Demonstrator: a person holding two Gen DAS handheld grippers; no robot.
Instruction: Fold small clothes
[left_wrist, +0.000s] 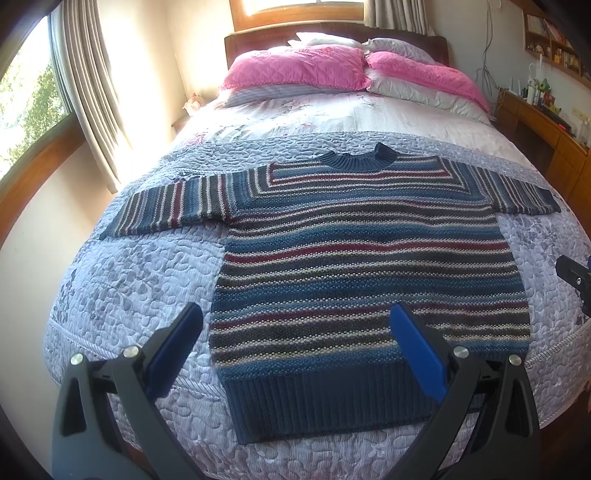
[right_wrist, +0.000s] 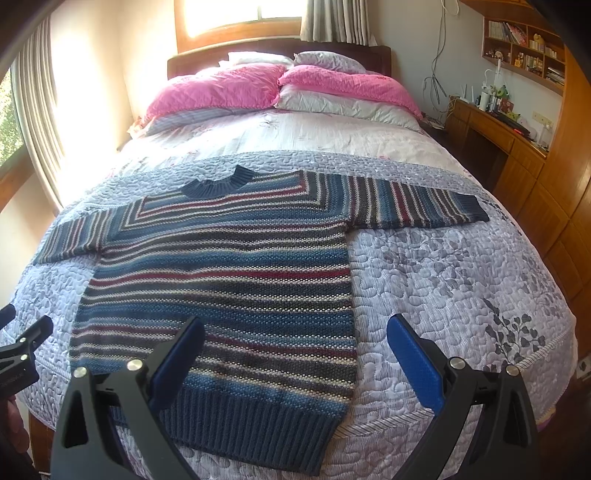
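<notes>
Covering most of both views: a bed (left_wrist: 110, 295) with a lilac quilted spread, leaf print, running back to the headboard. Striped knit sweater (left_wrist: 354, 258) laid flat on the near half of it, front up, body square to the foot edge, ribbed hem (left_wrist: 325, 402) nearest the cameras and just at the mattress edge, collar (left_wrist: 354, 160) away. Both sleeves out sideways, uncrossed: left sleeve (left_wrist: 173, 210) towards the window side, right sleeve (right_wrist: 413, 206) towards the desk side. No crease or fold visible anywhere in it.

Pink pillows (left_wrist: 295, 68) stacked over pale ones at the head, well apart from the sweater. Curtains (left_wrist: 96, 92) and window on the left wall, wooden desk (right_wrist: 491, 129) with clutter on the right.

Left gripper (left_wrist: 295, 339) hovers over the hem's left part, jaws spread wide, blue pads bare, nothing between them. Right gripper (right_wrist: 295, 343) same: splayed apart, empty, over the hem's right corner and bare quilt beside it. Neither touches the knit as far as I can tell.

Progress, judged: zero folds made. Garment only spread and smoothed. Left to do: likely sleeves in across the body, then sides or hem-to-collar fold. No other clothes in view, so can't tell if more are waiting.
</notes>
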